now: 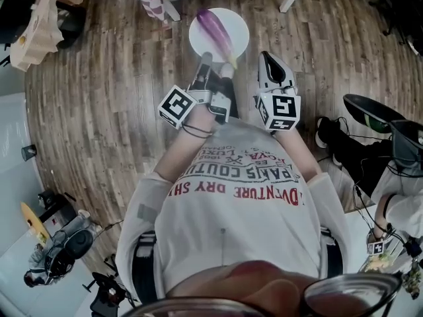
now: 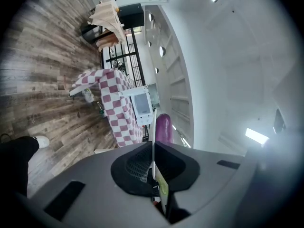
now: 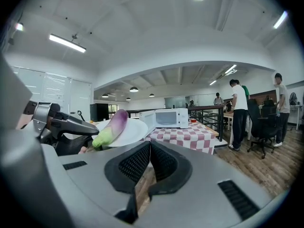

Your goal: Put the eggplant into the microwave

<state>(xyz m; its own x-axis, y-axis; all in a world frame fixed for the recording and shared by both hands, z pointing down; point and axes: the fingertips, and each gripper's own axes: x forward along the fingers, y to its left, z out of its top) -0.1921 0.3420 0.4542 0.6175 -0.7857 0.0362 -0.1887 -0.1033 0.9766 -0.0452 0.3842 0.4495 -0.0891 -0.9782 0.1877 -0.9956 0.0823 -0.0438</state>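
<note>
**Floor** (image 1: pixel 99 78): wood-look planks, grey-brown and streaked, filling most of the head view.

**Room**: large open hall with white walls, an arched ceiling and strip lights. In the right gripper view, black railings run behind the table, and standing people (image 3: pixel 237 108) and a black office chair (image 3: pixel 259 122) are at the right edge.

**Tabletop** (image 3: pixel 190 137): draped in red-and-white checked cloth over white legs. It sits at the top edge of the head view and at centre right in the right gripper view.

**Microwave** (image 3: pixel 168 118): white box with a dark window in the door, standing on the checked tabletop.

**Plate** (image 1: pixel 232 28): round, white and smooth, at top centre of the head view, held in the air over the floor short of the table.

**Eggplant** (image 1: pixel 218 35): long and glossy, purple fading to pale green at the stem end. It lies across the plate, well apart from the microwave.

**Left gripper** (image 1: pixel 206 63): grey shell with a marker cube. Its ribbed black jaws are clamped on the plate's thin rim, which shows edge-on in the left gripper view.

**Right gripper** (image 1: pixel 266 57): same build, just right of the plate in the head view. Its jaws are pressed together with nothing between them.
</note>
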